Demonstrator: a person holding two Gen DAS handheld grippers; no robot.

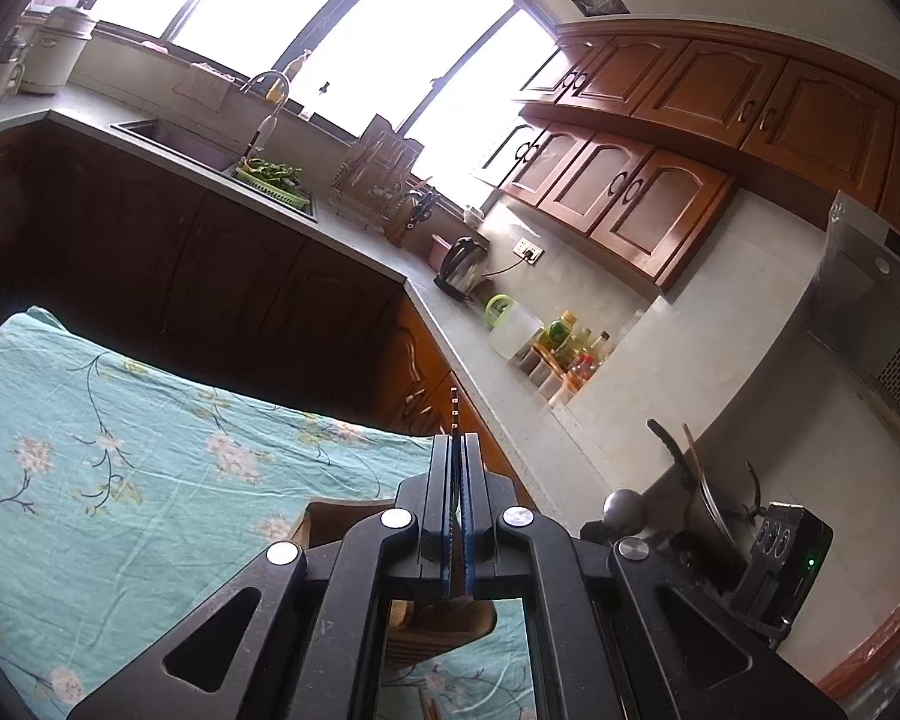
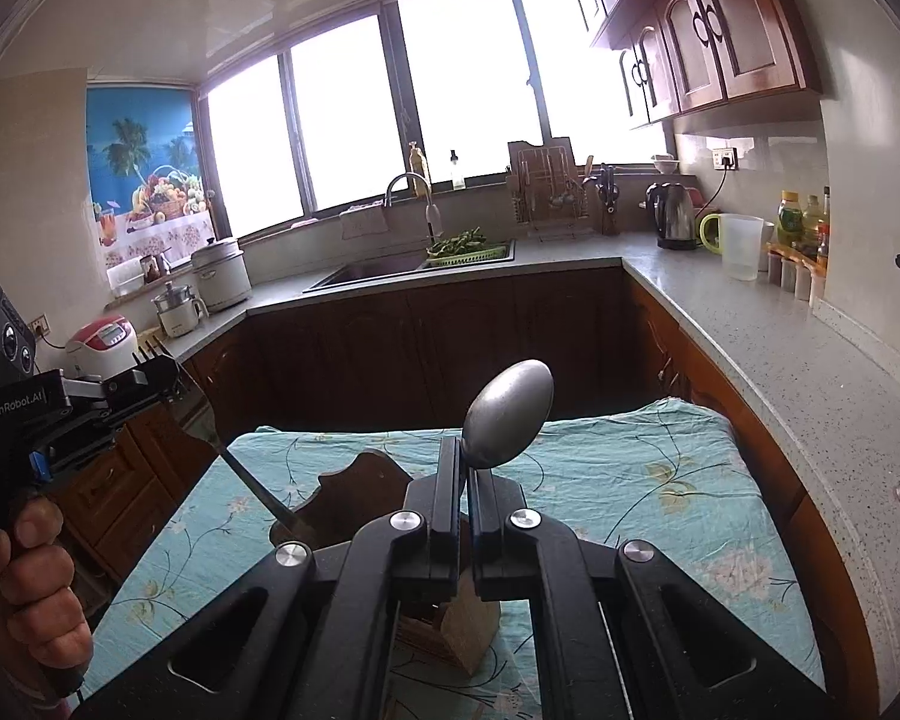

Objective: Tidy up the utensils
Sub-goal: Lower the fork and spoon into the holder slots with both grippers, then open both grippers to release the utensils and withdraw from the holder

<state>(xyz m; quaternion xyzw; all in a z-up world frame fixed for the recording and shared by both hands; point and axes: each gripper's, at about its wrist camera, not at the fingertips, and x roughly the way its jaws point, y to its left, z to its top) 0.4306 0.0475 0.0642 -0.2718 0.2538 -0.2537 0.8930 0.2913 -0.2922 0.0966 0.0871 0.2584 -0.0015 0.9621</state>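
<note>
The right gripper is closest, clamped tight on a spoon whose bowl sticks up. The left gripper is closed on a fork, handle slanting down toward the wooden holder. The holder stands on the blue cloth, just below and in front of both. The fork's handle tip is nearer to it, so I think the left hand drops first.

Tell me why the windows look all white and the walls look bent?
Right wrist view: daylight overexposes the windows, and the spoon in the right hand-held gripper shows dark against them. Left wrist view: the fisheye lens curves the cabinets and leaves dark corners.
</note>
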